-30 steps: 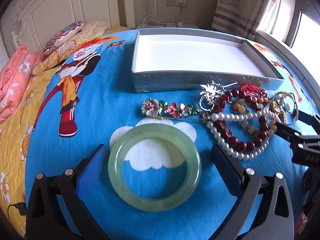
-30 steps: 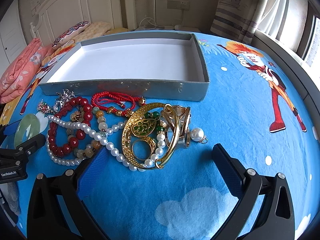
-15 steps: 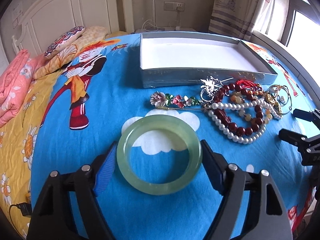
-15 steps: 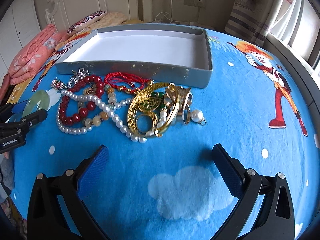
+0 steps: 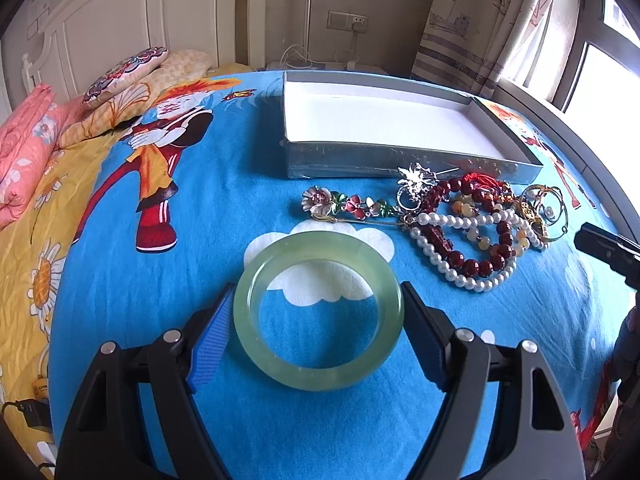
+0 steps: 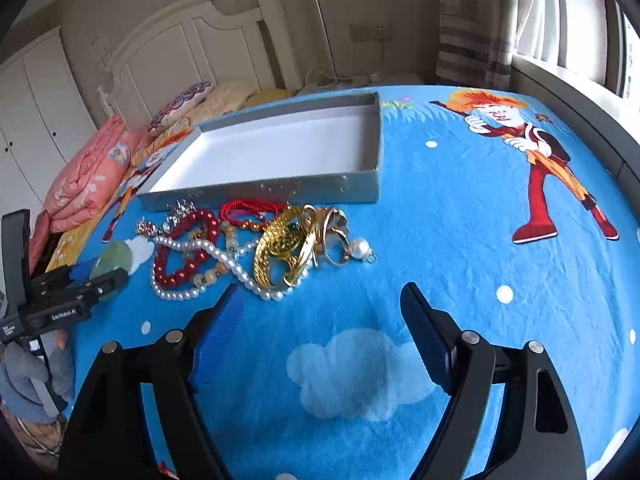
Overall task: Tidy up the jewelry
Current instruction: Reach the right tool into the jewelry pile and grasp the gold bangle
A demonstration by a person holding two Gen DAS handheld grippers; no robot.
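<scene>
Because the left claw (image 5: 318,312) has its blue pads pressed against opposite sides of the jade bangle (image 5: 318,312), which lies flat on the bed just in front of the grey box (image 5: 400,158), my main worry is the grip itself: the ring is smooth, hard and round, so I judge that if the pads meet it off its widest line it squirts out forward or tips as I lift. The soft blanket (image 5: 208,240) gives under it, which could let one pad dig in and miss. The box's near wall is another hazard, since a low carry could knock the bangle on it. My right claw (image 6: 320,312) hangs spread and empty near the tangled beads (image 6: 200,256), also in front of the box, close enough to snag a strand.
</scene>
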